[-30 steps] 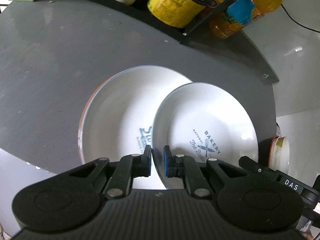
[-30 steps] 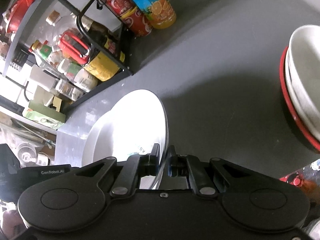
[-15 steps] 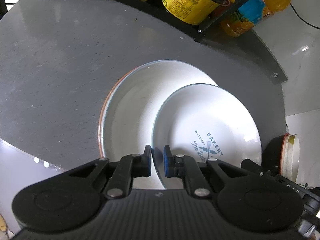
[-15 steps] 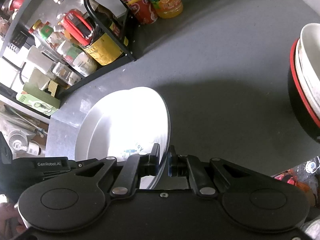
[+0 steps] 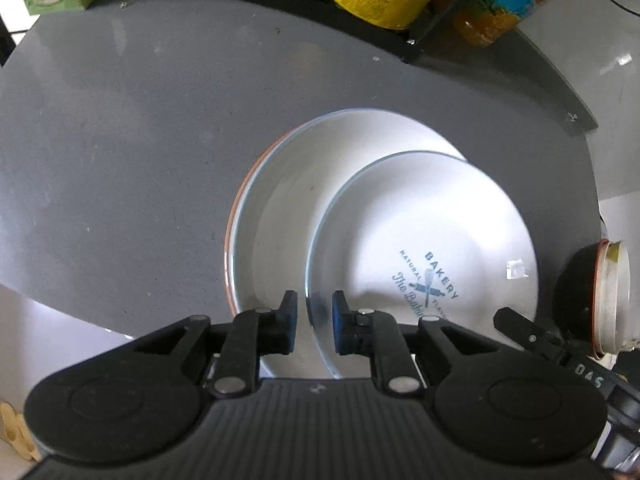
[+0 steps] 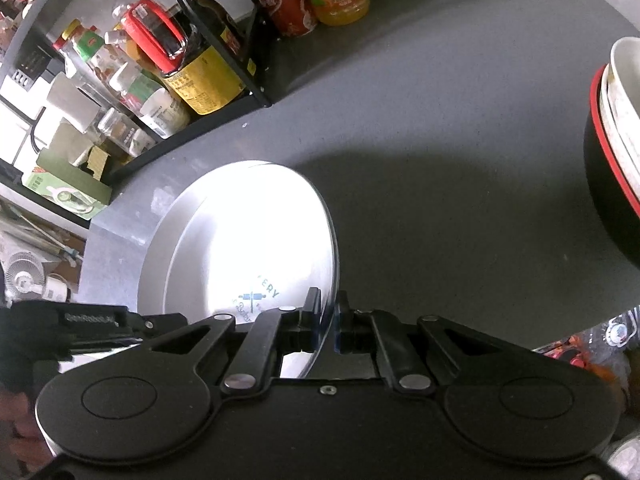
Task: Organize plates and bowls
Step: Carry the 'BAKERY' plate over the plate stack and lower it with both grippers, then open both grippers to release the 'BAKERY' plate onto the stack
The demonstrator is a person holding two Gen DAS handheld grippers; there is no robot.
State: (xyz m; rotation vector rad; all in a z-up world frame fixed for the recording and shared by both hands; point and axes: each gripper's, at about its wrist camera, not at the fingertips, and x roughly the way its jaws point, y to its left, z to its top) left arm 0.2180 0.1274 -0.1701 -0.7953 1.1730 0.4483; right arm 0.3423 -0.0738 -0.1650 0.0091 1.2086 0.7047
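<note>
Plates nearly nested on the grey counter (image 5: 120, 140)

My left gripper (image 5: 314, 316) has released; its parted fingers straddle the small plate (image 5: 420, 240) rim. My right gripper (image 6: 329, 320) is clenched on the opposite rim. Small plate tilts over the big plate (image 5: 288, 200). Print reads "BAKERY", "NATURAL".

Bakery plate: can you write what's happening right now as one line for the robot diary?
bakery plate: tilted over bigger plate | left gripper: open around rim | right gripper: shut on rim | bowl stack: far right
</note>
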